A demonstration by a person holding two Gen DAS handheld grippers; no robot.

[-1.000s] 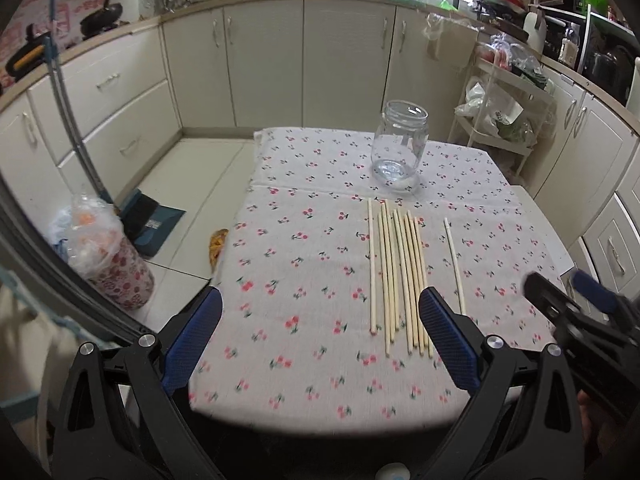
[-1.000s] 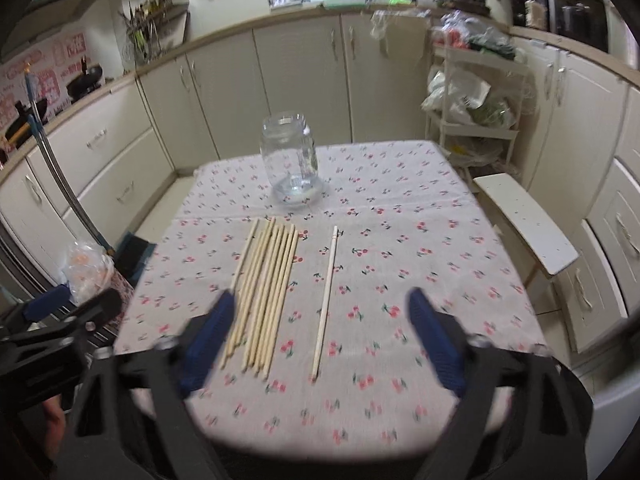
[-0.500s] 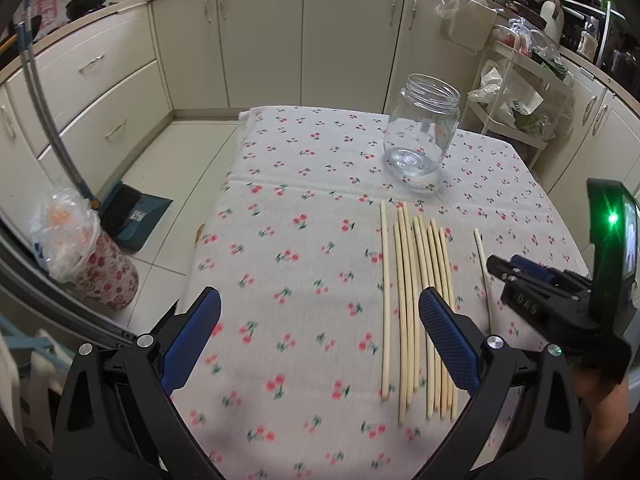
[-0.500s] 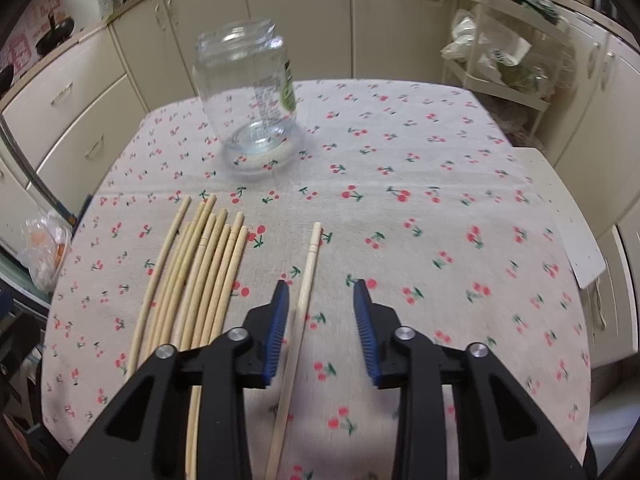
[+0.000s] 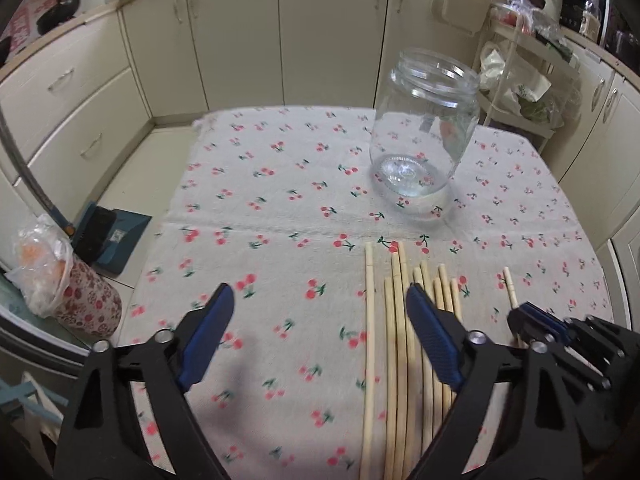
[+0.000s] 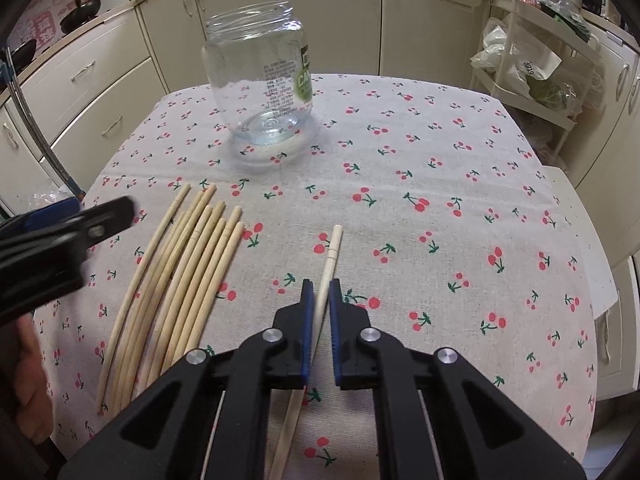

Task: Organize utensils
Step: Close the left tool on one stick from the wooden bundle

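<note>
Chopstick pickup, two claws over table with white cherry-print tablecloth (image 6: 440, 152). Right gripper (image 6: 319, 304) has just been closing; blue pads pinch single pale wooden chopstick (image 6: 332, 248), lying apart from the rest. Stick runs between the jaws, far end pointing ahead toward table middle, near end passing under the claw body. Bundle of pale wooden chopsticks (image 6: 180, 276) lies just left of the right claw, flat, roughly parallel, not touching the single one. Clear empty glass jar with green label (image 6: 260, 80) stands upright ahead and left of that claw, mouth open, well beyond the stick tips; bare cloth between claw and jar.

Left gripper (image 5: 318, 320) spread wide, jaws have just been narrowing a bit, nothing pinched. Its right blue pad hangs over the bundle (image 5: 400, 340), left pad over bare cloth; leftmost stick falls inside the gap. Contact with cloth: cannot tell. Same jar (image 5: 426, 136) ahead and to the right of this claw. Right claw visible at far right in the left wrist view (image 5: 536, 320), single stick tip (image 5: 510, 284) poking out ahead of it.

Around: cream kitchen cabinets (image 5: 328, 32) behind table, white wire rack with bags (image 6: 532, 60) far right, floral bin with plastic bag (image 5: 68, 292) on floor left, dustpan (image 5: 116, 236) beside it.
</note>
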